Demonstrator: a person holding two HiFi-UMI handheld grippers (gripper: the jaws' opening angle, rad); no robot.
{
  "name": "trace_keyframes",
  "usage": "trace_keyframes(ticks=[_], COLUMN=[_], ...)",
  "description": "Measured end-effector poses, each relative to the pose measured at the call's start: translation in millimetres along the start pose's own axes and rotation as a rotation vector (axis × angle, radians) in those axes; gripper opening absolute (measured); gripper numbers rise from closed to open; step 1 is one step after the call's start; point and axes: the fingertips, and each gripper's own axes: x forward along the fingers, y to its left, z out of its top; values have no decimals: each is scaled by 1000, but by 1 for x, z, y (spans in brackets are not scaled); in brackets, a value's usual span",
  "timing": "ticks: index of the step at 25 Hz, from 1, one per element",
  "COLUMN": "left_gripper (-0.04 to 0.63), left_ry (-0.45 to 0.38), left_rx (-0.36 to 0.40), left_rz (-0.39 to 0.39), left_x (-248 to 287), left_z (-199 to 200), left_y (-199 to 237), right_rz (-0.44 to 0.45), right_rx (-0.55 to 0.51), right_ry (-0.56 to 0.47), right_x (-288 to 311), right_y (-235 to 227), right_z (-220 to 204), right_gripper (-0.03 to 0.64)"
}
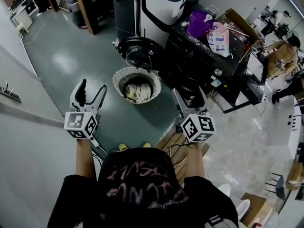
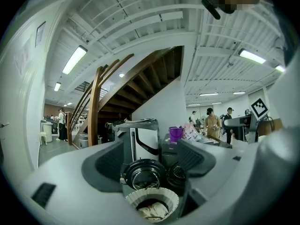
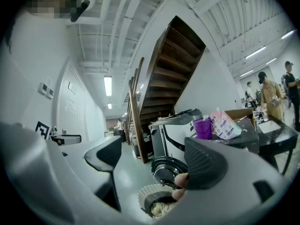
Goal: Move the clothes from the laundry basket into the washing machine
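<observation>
Two handheld grippers are held level on the near side of the round white ribbed plastic laundry basket (image 1: 117, 80), one on each flank. The left gripper (image 1: 92, 90) sits near the basket's left and has its jaws spread wide with nothing between them. The right gripper (image 1: 189, 99) sits near the basket's right with its jaws also spread wide. A small pinkish shape lies against the inner face of one jaw, is not clamped, and cannot be identified. The crumpled cream-coloured clothes (image 1: 138, 90) lie inside the basket. The black front-loading washing machine (image 1: 190, 63) stands just beyond the basket, to its right. The machine's round black door (image 1: 137, 52) hangs open directly behind the basket's far rim. A purple plastic jug (image 1: 198, 23) and a pink-and-white detergent pouch (image 1: 218, 38) rest on top of the machine, further beyond the basket. The basket stands on a grey-green floor (image 1: 66, 61).
</observation>
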Motion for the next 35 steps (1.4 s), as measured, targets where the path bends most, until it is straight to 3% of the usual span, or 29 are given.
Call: trace_keyframes(ticks=[20, 35], left_gripper=[356, 356], left_ry=[22, 45], left_rx=[49, 23], left_rz=[9, -52], left_x=[25, 90], left_z=[-5, -26], left_y=[-45, -4], right_rz=[61, 23], right_rx=[47, 34], right_ry=[23, 48], right_x=[9, 70], right_y=[-49, -51], right_z=[-16, -28], right_gripper=[419, 417])
